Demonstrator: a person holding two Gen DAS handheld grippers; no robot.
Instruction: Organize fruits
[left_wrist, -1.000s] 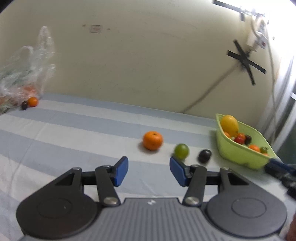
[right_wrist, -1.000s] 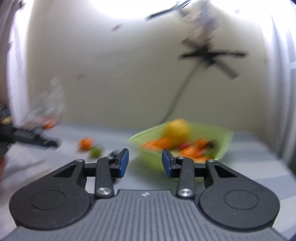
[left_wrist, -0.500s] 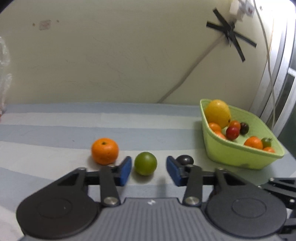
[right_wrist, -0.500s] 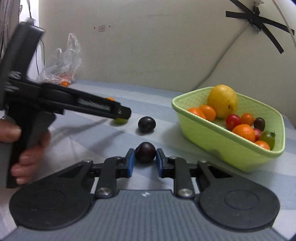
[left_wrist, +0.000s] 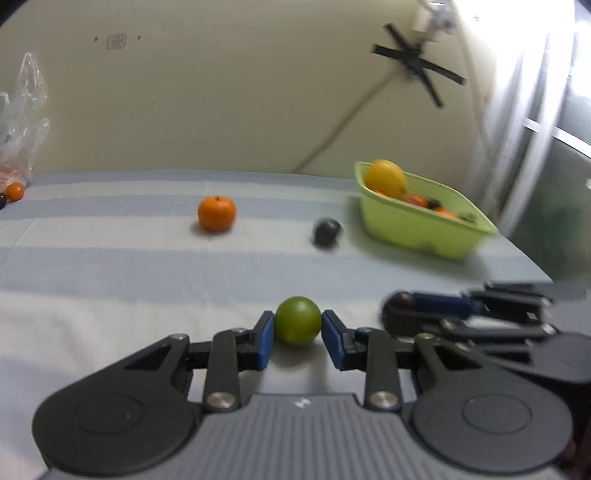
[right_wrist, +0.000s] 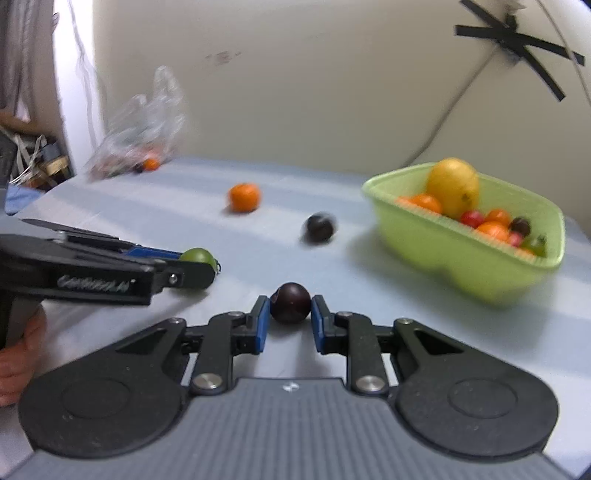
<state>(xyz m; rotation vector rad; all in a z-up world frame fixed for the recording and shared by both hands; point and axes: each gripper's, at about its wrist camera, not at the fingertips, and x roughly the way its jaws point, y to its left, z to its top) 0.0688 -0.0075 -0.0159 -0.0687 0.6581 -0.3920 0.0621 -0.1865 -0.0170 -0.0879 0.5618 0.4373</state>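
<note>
My left gripper is shut on a green round fruit, held above the striped cloth; it also shows in the right wrist view. My right gripper is shut on a dark plum, which also shows in the left wrist view. An orange mandarin and a second dark plum lie on the cloth. A lime-green basket at the right holds a lemon and several small fruits.
A clear plastic bag with more fruit lies at the far left by the wall, with a small orange fruit beside it. A wall with a taped cable stands behind the table. The table edge runs just right of the basket.
Both grippers have closed on their fruits and lifted them back from the cloth. The left gripper pulled the green fruit away from the mandarin and the second plum.
</note>
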